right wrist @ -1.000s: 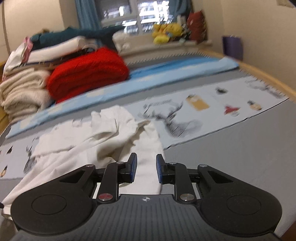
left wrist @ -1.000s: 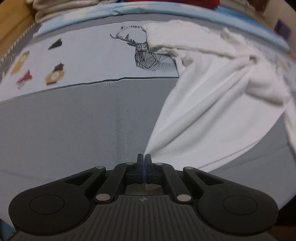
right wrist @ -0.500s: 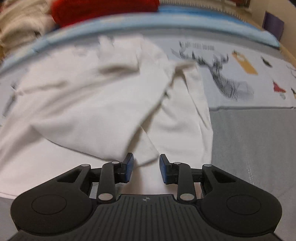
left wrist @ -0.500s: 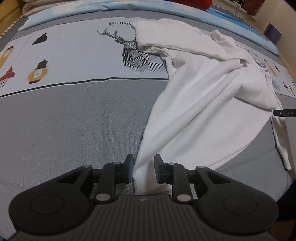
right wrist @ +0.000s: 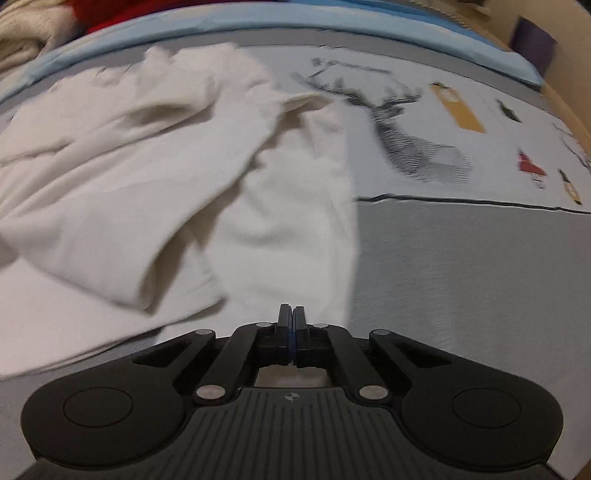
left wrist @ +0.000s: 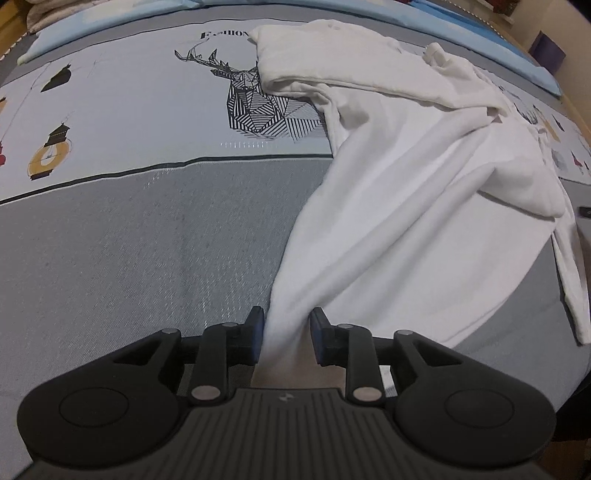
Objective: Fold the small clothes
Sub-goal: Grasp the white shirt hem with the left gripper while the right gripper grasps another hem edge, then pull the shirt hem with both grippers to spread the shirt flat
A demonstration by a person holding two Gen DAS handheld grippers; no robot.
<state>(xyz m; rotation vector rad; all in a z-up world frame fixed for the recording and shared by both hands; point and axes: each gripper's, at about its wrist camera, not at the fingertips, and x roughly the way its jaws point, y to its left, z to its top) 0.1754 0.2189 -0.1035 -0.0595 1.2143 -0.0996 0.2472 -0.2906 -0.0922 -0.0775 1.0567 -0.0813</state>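
A crumpled white garment point(left wrist: 424, 206) lies on the bed cover, spread from the deer print down to the near edge. My left gripper point(left wrist: 286, 332) is open, and a corner of the garment lies loose between its fingers. In the right wrist view the same garment point(right wrist: 177, 177) fills the left half. My right gripper point(right wrist: 291, 321) is shut at the garment's bottom hem, and the fabric seems pinched between its fingers.
The bed cover has a grey band point(left wrist: 147, 243) near me and a pale printed band with a deer head point(left wrist: 258, 107) and lanterns further off. A blue sheet point(right wrist: 332, 26) runs along the back. Folded red and beige clothes point(right wrist: 44, 18) are stacked at the far left.
My left gripper opened and released the garment corner it was pinching. My right gripper dropped to the garment's hem and closed on it.
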